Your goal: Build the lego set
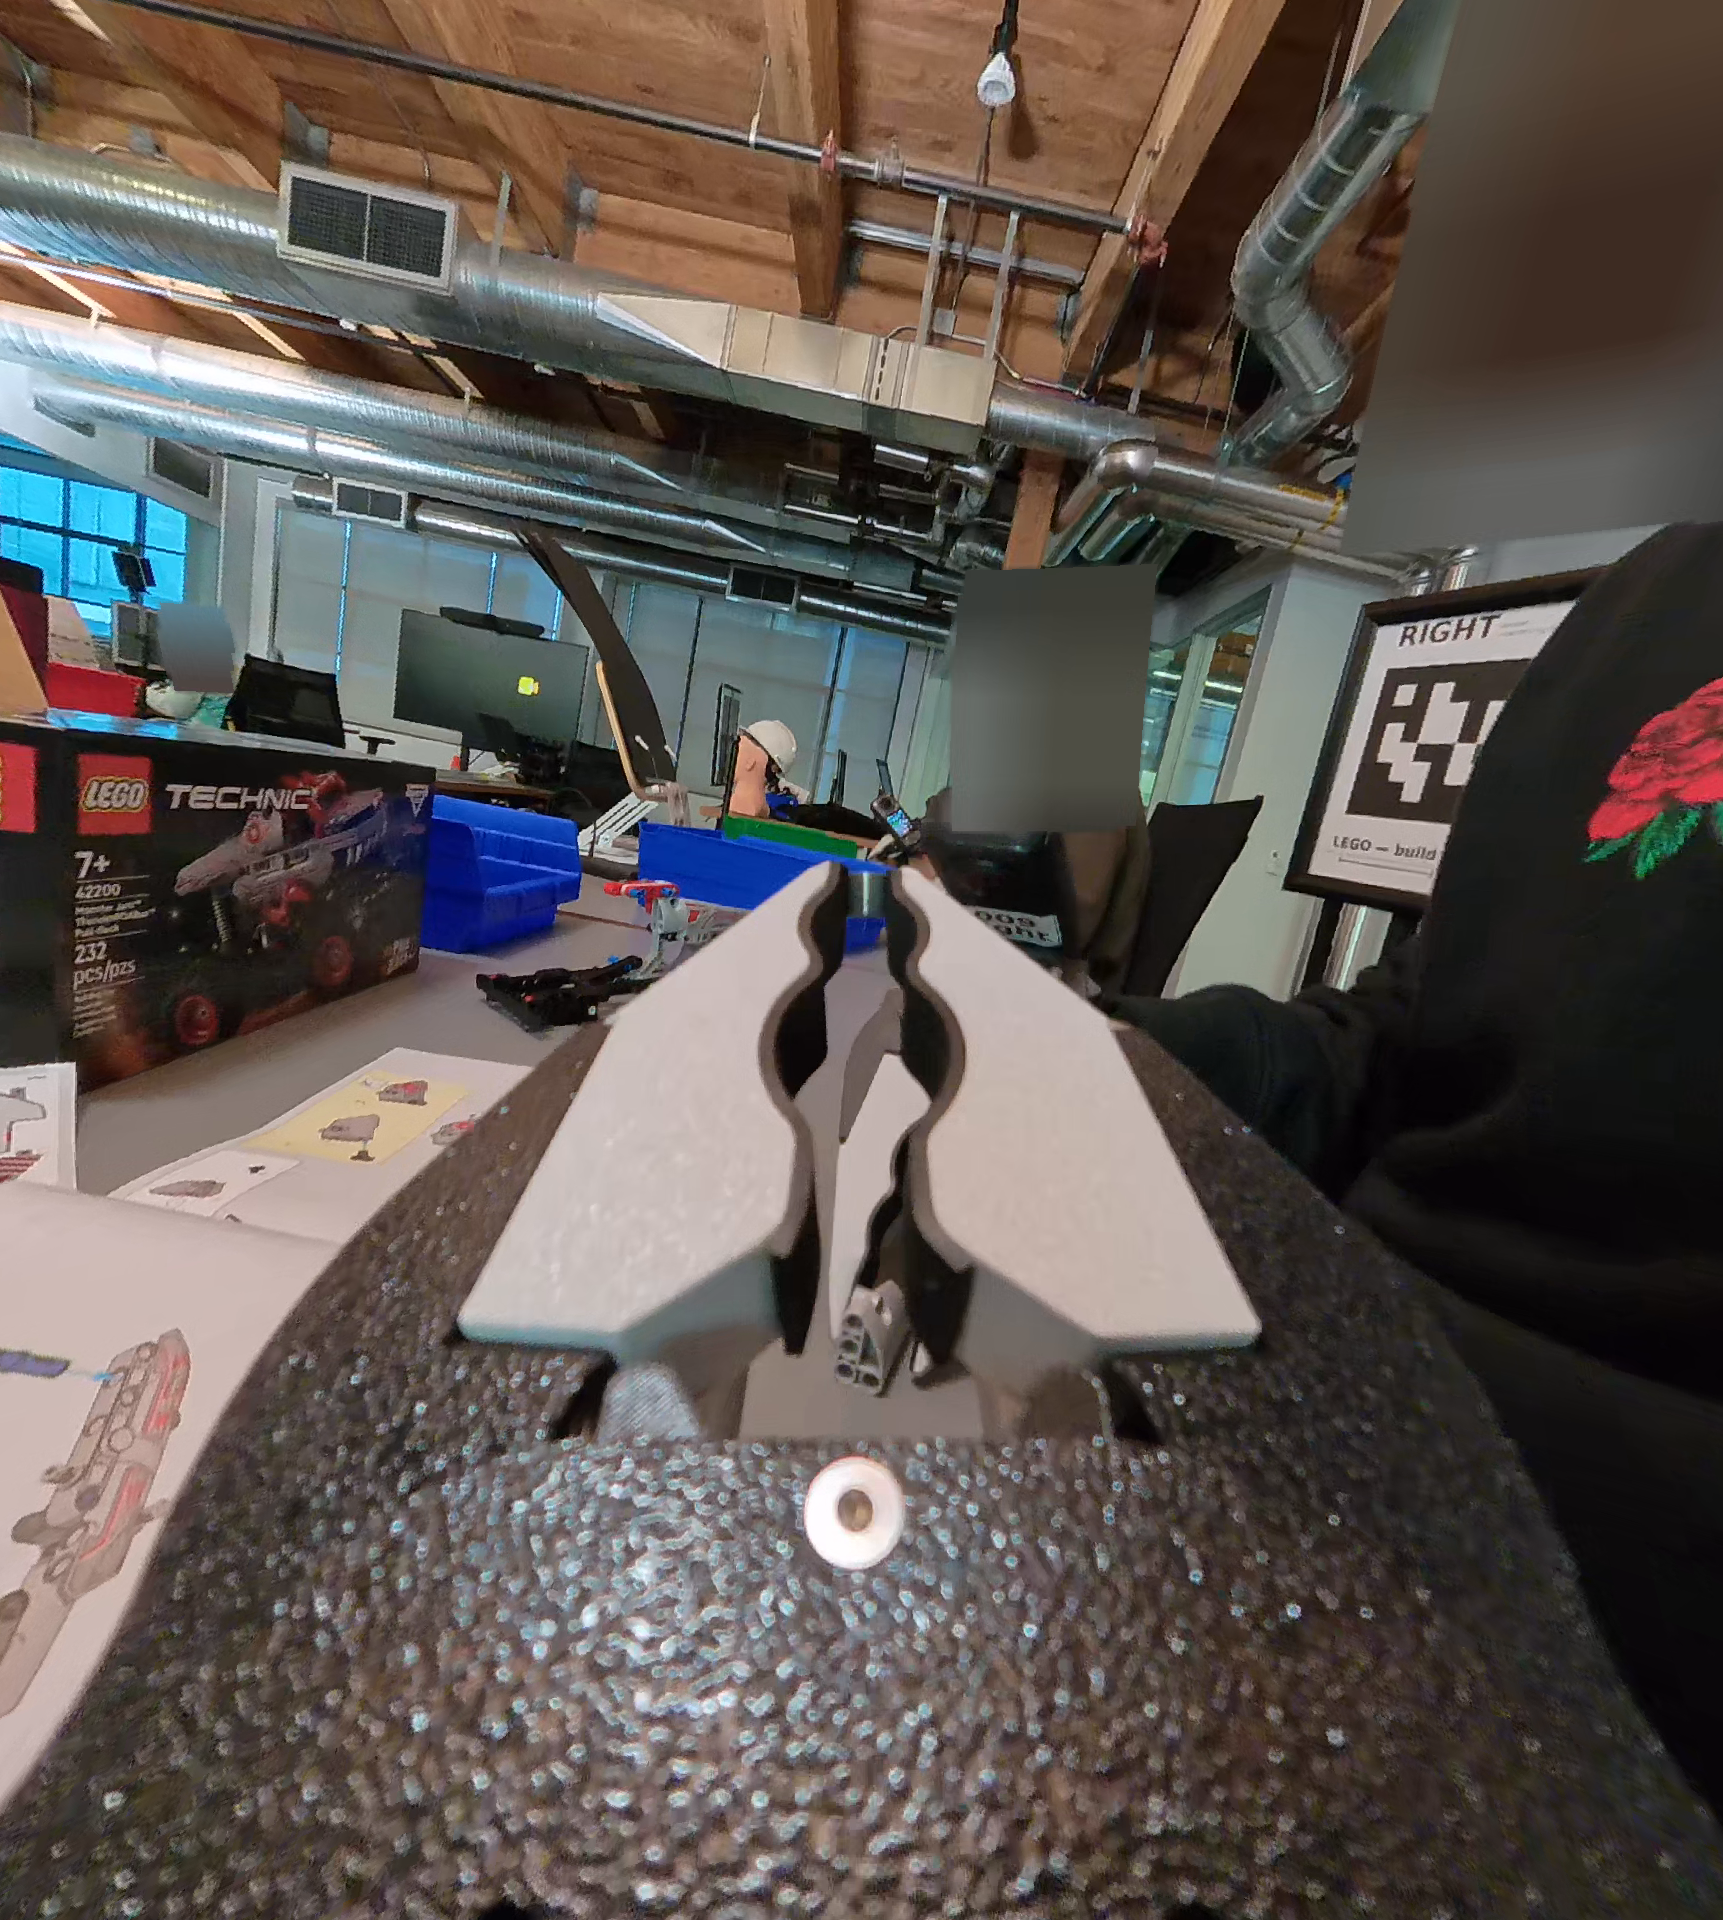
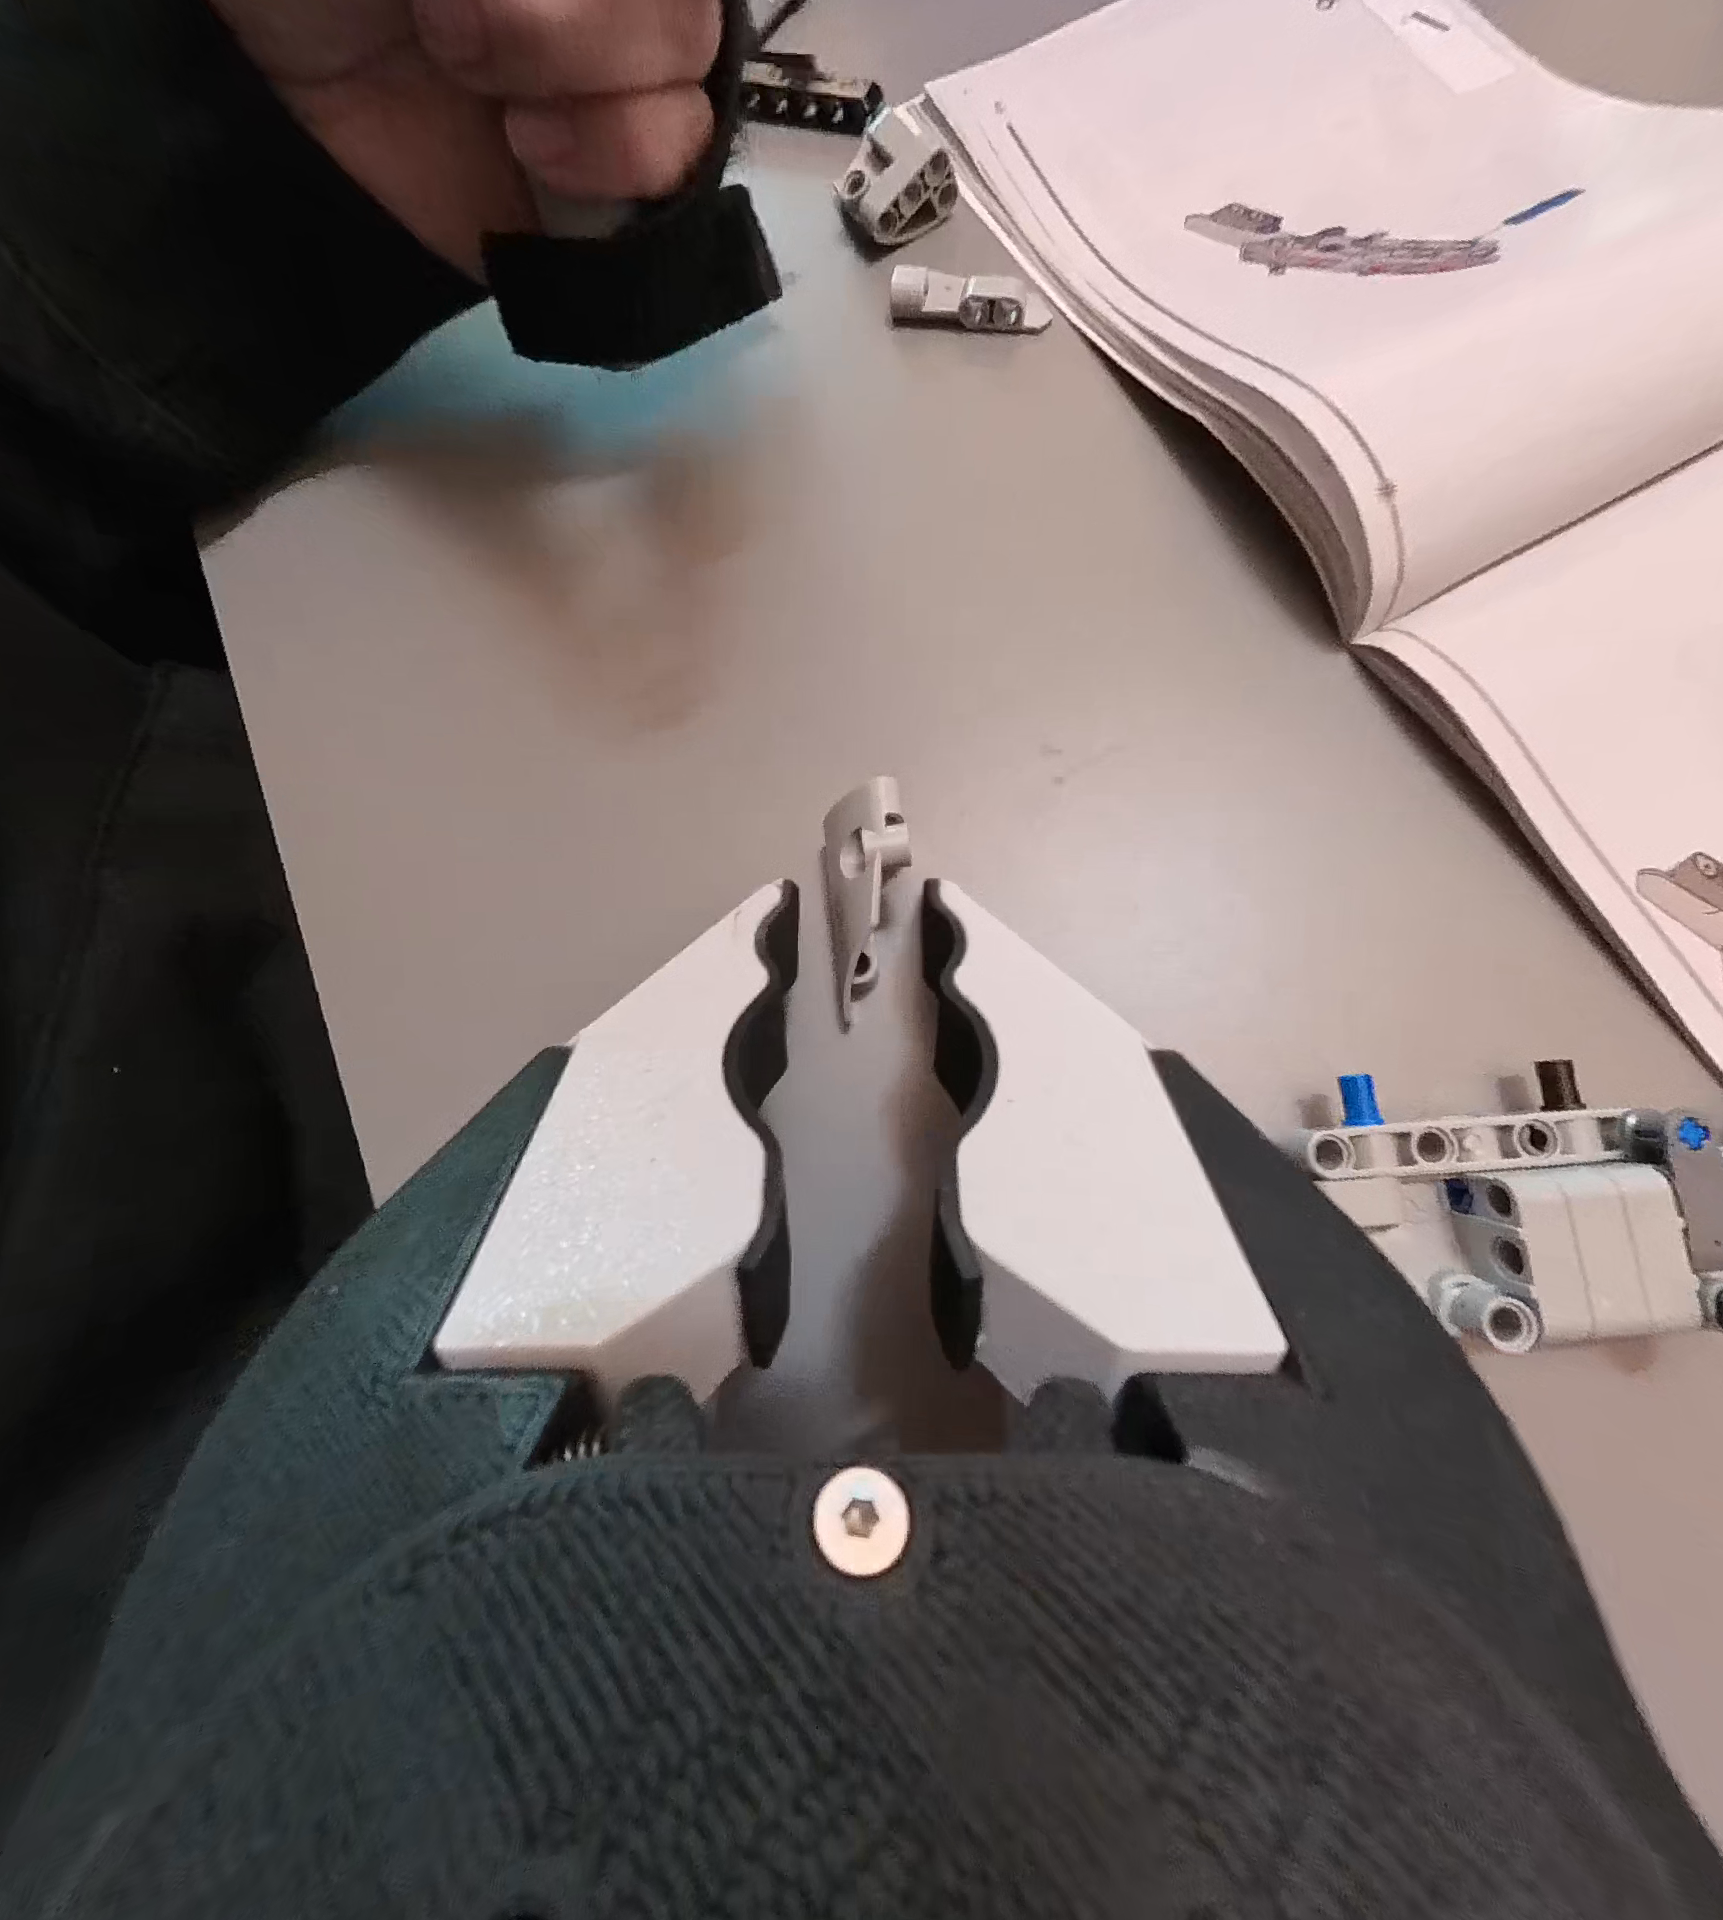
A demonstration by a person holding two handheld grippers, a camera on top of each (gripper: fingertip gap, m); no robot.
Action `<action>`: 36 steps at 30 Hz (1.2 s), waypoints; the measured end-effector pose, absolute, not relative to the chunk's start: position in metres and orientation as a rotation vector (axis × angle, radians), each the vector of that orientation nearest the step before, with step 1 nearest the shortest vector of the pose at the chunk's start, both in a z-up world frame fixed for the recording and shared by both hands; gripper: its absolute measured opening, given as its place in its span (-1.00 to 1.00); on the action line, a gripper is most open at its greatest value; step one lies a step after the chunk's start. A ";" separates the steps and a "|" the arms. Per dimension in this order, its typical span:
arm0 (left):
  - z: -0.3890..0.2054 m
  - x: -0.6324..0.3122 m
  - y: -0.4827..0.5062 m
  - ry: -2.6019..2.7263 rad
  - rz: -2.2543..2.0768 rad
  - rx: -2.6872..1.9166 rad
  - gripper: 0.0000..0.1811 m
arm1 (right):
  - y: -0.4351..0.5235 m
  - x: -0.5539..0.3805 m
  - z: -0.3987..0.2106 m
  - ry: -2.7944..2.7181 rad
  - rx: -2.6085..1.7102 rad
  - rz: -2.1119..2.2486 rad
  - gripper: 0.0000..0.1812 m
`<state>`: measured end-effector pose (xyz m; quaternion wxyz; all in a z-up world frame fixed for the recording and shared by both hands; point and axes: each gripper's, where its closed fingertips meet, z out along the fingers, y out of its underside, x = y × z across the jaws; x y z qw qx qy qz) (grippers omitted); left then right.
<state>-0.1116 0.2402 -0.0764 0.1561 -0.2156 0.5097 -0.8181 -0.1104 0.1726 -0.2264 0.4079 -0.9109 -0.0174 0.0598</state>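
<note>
My right gripper is open over the grey table. A small grey curved lego piece stands between its fingertips, with a gap on each side. My left gripper is raised and points level across the table, its jaws nearly closed. A small grey lego piece with holes sits deep between its pads. A partly built grey assembly with blue and black pins lies to the right of my right gripper.
An open instruction booklet lies at the right, with two loose grey pieces beside it. A hand shows at the top left. The lego box, blue bins and a black part stand farther back. A black-sleeved torso is at the right. Tip to tip, the grippers are about 15 centimeters apart.
</note>
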 end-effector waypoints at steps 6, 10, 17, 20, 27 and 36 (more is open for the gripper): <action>-0.086 -0.106 0.231 1.549 -2.258 -0.642 -0.95 | 0.174 -0.111 -0.228 -0.091 -2.285 0.177 -0.93; -0.086 -0.105 0.226 1.552 -2.273 -0.638 -0.95 | 0.175 -0.112 -0.228 -0.195 -2.284 0.168 -0.93; -0.081 -0.102 0.212 1.531 -2.334 -0.634 -0.95 | 0.196 -0.103 -0.199 -0.219 -2.098 0.160 -0.93; -0.074 -0.102 0.206 1.501 -2.361 -0.628 -0.95 | 0.208 -0.102 -0.160 -0.166 -1.846 0.283 -0.94; -0.074 -0.101 0.196 1.519 -2.371 -0.625 -0.95 | 0.202 -0.100 -0.120 -0.170 -1.569 0.409 -0.93; -0.078 -0.102 0.200 1.570 -2.341 -0.644 -0.95 | 0.194 -0.100 -0.108 -0.169 -1.477 0.344 -0.94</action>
